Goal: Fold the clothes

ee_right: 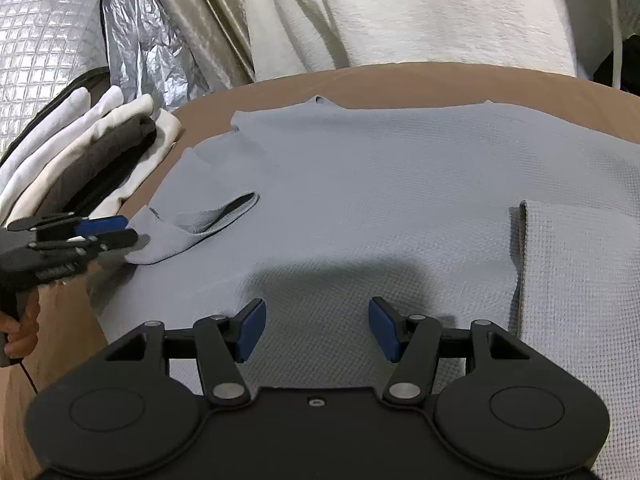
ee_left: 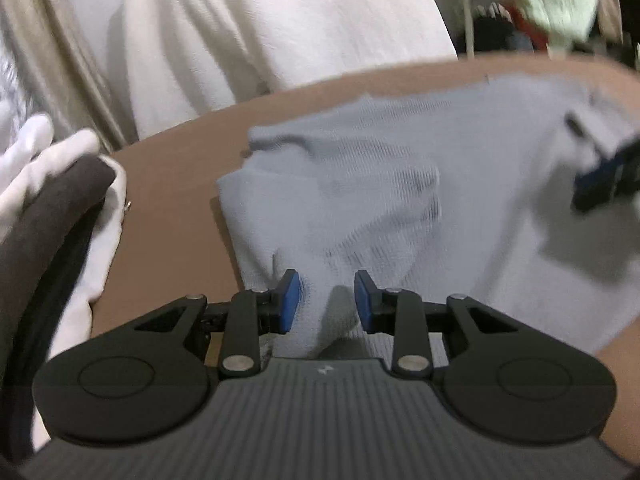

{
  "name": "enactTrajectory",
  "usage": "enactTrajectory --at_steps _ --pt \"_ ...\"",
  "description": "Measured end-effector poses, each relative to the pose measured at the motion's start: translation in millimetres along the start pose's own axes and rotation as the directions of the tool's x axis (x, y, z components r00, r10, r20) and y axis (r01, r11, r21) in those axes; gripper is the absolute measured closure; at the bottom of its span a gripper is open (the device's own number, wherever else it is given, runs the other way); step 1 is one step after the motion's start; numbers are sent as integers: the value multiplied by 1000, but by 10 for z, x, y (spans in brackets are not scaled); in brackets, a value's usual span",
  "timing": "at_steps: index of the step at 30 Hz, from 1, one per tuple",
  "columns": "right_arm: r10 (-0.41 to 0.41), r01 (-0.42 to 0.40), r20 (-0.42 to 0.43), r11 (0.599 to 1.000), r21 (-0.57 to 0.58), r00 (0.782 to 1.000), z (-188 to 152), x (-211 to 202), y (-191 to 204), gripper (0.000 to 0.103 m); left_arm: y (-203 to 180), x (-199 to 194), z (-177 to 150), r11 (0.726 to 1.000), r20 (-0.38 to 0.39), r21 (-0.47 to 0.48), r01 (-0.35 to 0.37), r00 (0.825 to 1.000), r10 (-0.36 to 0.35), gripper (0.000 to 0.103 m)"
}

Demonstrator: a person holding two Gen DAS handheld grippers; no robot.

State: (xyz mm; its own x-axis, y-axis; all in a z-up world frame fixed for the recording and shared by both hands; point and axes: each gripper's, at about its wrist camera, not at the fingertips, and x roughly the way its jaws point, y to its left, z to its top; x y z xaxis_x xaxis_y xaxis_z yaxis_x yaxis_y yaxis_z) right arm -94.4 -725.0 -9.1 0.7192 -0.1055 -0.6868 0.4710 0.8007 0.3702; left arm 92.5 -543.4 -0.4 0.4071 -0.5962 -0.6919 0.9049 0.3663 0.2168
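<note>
Left tongs (ee_left: 327,300) pinching grey shirt (ee_right: 380,184) edge, right tongs (ee_right: 317,330) spread above it, brown table (ee_right: 400,80)

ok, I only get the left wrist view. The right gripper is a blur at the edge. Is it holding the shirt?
Observer: No. The right gripper is open just over the shirt, with nothing between its pads.
Operator: Is the shirt's right side folded in?
Observer: Yes. In the right wrist view a flap lies folded over the body on that side.
Operator: And my left gripper, seen from the side?
Observer: The left gripper is shut on the shirt's left edge, next to the sleeve opening.
</note>
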Motion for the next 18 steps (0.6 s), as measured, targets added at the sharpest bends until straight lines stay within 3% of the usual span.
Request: enactTrajectory --at_steps 1,2,6,7,8,9,10,11,13,15,18 --pt "-1 1 -1 1000 0 1000 0 -3 2 40 -14 29 9 1000 -4 -6 19 1000 -19 101" --pt "-1 1 -2 1000 1 1000 0 -8 3 40 -17 23 0 999 1 -27 41 999 -41 103" --pt "-5 5 -5 1000 17 1000 -6 -32 -40 40 -44 -222 -42 991 78 -77 114 991 -108 101" --pt "-5 5 -5 1000 21 1000 -6 -35 -48 40 -56 -252 -79 984 46 -82 158 987 -154 98" --pt "-3 3 -6 1000 25 1000 -3 -32 -49 40 -68 -280 -118 975 12 -89 203 979 -203 88" --pt "-1 1 -6 1000 28 1000 0 -30 -50 40 -98 -264 -166 970 -44 -83 231 971 -235 69" --pt "1 0 -7 999 32 1000 2 -27 -52 40 -141 -246 -213 970 -91 -62 233 967 -238 64" --pt "2 -2 -7 999 36 1000 5 -25 -53 40 -186 -256 -244 979 -106 -24 201 973 -203 63" --pt "4 -3 -7 999 35 1000 0 -22 -46 40 -166 -307 -206 989 -68 -13 147 987 -148 59" --pt "4 -4 -7 1000 31 1000 -10 -20 -35 39 -34 -369 -84 987 -7 -75 140 990 -141 38" --pt "23 -23 -1 1000 21 1000 -19 -32 -13 39 114 -322 115 986 61 -103 133 990 -127 17"
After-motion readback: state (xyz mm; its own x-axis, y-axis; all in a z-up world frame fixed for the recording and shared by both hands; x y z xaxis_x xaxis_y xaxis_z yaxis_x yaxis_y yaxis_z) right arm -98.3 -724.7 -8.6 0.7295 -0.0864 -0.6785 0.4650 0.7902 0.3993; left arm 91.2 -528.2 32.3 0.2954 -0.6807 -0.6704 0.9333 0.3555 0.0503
